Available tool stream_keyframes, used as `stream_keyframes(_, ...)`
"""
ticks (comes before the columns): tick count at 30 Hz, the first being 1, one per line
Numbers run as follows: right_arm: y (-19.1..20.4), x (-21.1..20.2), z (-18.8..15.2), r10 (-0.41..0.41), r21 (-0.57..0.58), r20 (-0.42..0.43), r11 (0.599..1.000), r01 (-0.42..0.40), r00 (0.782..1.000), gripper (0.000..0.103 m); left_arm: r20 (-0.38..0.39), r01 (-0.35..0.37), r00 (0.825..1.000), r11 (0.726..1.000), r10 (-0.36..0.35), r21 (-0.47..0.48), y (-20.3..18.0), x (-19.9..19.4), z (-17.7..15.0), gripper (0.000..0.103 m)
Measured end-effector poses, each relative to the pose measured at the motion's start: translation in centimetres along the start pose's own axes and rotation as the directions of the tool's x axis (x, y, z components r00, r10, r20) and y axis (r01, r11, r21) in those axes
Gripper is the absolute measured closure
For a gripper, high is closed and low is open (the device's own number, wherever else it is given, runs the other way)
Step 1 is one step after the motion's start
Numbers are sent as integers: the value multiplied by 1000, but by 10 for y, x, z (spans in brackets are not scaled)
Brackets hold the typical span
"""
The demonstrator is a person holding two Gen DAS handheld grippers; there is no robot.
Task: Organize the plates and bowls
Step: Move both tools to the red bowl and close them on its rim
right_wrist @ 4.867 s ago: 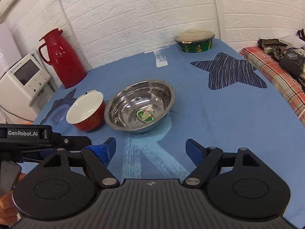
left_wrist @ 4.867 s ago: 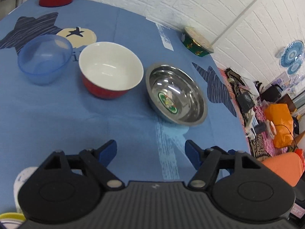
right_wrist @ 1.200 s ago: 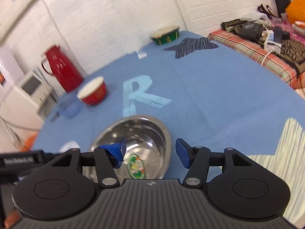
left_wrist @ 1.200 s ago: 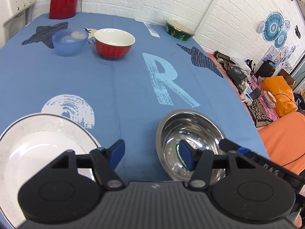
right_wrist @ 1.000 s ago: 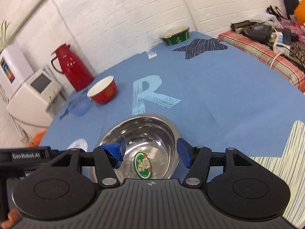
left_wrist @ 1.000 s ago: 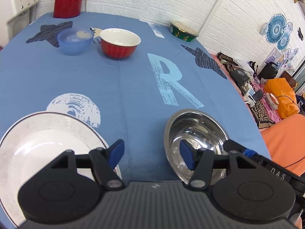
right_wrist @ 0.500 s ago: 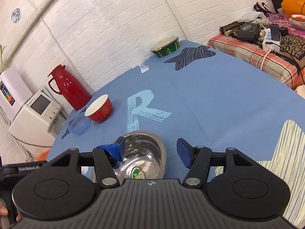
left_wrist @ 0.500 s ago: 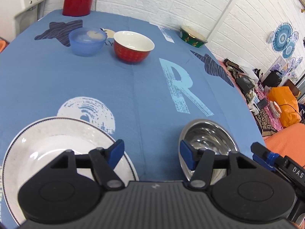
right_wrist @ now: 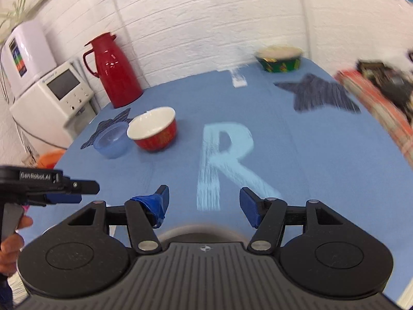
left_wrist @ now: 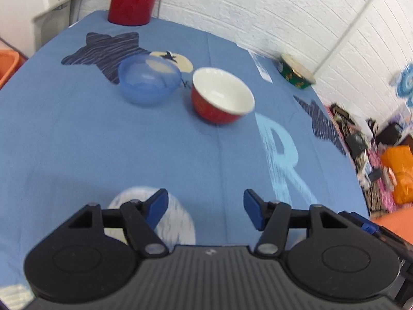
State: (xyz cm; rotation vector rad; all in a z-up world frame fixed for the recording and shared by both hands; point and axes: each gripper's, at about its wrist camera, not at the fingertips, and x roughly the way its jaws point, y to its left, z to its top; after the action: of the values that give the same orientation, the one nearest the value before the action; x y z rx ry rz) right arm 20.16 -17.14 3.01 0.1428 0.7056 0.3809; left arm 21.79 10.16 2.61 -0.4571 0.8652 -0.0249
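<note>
Both grippers — left gripper [left_wrist: 205, 208] and right gripper [right_wrist: 204, 206] — gape wide, holding nothing; the red bowl [left_wrist: 222, 95] sits just beside the blue bowl [left_wrist: 148, 78] far ahead; best approach low, straddling one rim squarely.

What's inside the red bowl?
The red bowl looks empty: only its plain white inside shows in both views. The near wall hides part of the bottom, so a small thing there can't be ruled out.

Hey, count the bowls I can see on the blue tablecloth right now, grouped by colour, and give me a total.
Red with white inside: 1, the red bowl
Translucent blue: 1, the blue bowl
Green patterned: 1, the green bowl at the far edge
Metal: 1, the steel bowl, only its rim showing
Total: 4
</note>
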Motion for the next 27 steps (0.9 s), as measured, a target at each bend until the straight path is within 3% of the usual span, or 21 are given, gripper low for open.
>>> stream_keyframes(5, 29, 66, 64, -23, -115, -52, 993, 17, 998, 57, -5, 11, 1000, 974, -12, -225, 10, 40, 56, 43)
stream_keyframes(10, 42, 137, 94, -50, -189, -139, 982, 23, 989, 57, -21, -38, 999, 945, 33, -325, 19, 75, 79, 43)
stream_keyframes(21, 49, 202, 101, -30, -199, -233, 980, -17, 972, 56, -30, -93, 996, 956, 88, -277, 20, 111, 92, 43)
stream_keyframes(27, 56, 227, 93, -39, -252, -300, 967, -40, 953, 55, -28, -117, 993, 946, 114, -301, 24, 121, 90, 43)
